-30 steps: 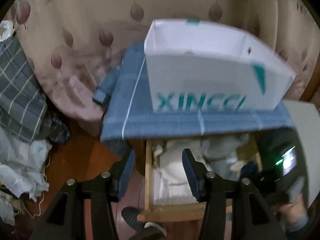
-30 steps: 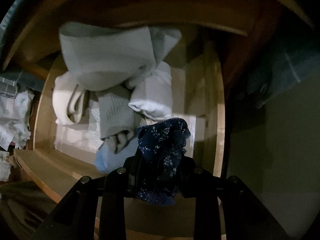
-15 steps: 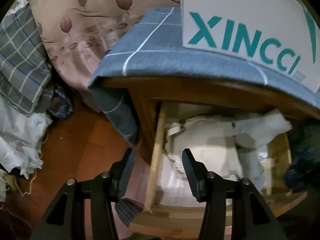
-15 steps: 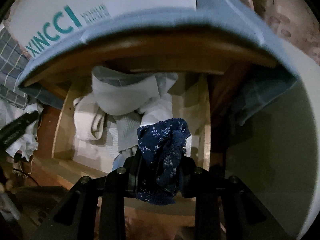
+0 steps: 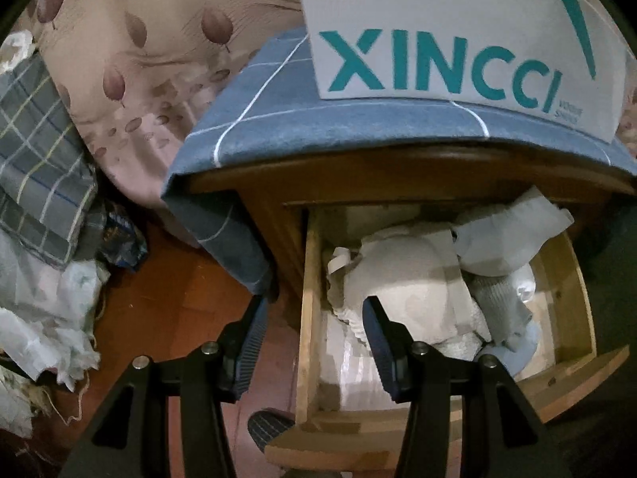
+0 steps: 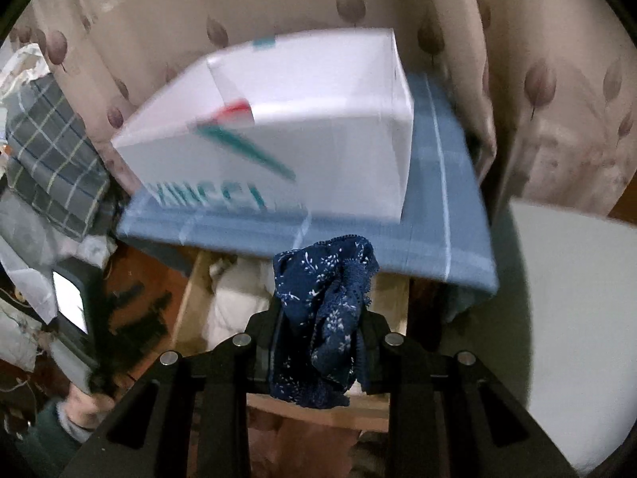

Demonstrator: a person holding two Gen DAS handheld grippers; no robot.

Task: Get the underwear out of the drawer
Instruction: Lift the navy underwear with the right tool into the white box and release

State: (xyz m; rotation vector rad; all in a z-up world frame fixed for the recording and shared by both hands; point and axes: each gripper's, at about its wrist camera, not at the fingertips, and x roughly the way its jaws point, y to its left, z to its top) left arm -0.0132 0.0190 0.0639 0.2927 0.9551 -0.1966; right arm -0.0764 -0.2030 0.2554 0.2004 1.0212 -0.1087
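Here my right tool [image 6: 318, 318] pinches the navy underwear [image 6: 324, 318] above the open drawer [image 5: 310, 318], my left tool [image 5: 314, 342] gaping empty.

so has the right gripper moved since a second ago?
Yes. The right gripper, shut on the navy underwear, has risen out of the drawer to above the white box.

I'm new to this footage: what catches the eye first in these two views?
The navy floral underwear, clamped in the right gripper in front of the blue cloth. Next, the white box with teal lettering on that blue checked cloth, above the open wooden drawer full of pale clothes.
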